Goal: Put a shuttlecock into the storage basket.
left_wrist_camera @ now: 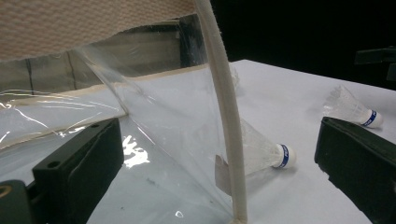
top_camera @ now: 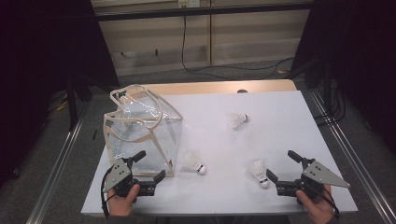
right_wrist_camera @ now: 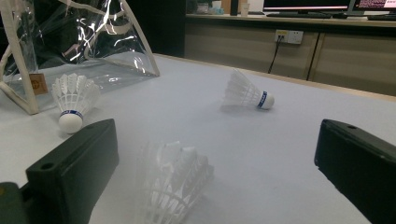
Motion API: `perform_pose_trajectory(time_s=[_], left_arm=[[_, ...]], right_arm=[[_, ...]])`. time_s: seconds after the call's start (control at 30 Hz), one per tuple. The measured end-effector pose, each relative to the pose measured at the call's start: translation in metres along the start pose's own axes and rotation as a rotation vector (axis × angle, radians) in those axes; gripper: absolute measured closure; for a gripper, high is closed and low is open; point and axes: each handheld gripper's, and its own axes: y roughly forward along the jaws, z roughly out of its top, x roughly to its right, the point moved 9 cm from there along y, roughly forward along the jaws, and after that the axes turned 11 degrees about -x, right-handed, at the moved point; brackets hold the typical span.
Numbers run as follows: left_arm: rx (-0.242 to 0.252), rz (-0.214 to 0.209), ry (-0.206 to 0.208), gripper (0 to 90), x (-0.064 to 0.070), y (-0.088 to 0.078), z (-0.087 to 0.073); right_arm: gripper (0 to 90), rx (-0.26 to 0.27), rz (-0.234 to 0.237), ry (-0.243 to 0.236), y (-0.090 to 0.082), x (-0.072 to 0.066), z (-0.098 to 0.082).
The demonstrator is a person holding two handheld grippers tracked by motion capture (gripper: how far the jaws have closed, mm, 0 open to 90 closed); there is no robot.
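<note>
A clear plastic bag (top_camera: 140, 133) with beige trim stands at the table's left. My left gripper (top_camera: 150, 165) is open, and its jaws straddle the bag's front corner trim (left_wrist_camera: 231, 140) without pressing it. Three white shuttlecocks lie on the white table (top_camera: 280, 112). One shuttlecock (top_camera: 194, 163) lies just right of the bag (left_wrist_camera: 177, 121). A second shuttlecock (top_camera: 259, 172) lies by my right gripper (top_camera: 283, 165), whose jaws are open around its feathers (right_wrist_camera: 173, 186). The third shuttlecock (top_camera: 237, 119) lies farther back (right_wrist_camera: 245, 93).
The table's wooden far edge (top_camera: 219, 87) borders a floor with a black cable (top_camera: 233, 69). Metal rails (top_camera: 60, 158) run along both sides of the table. Bare white surface stretches between the far shuttlecock and the table's right edge.
</note>
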Motion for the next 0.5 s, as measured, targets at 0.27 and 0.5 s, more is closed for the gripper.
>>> perform_pose_trajectory(time_s=[0.27, 0.5], left_arm=[[-0.004, -0.018, -0.002, 1.4, 0.004, 0.007, 0.002], [-0.002, -0.036, 0.010, 1.4, 0.011, 0.004, 0.004]], right_arm=[[0.0, 0.001, 0.001, 0.006, 0.000, 0.003, -0.002], [0.0, 0.008, -0.003, -0.006, -0.001, 0.001, 0.001]])
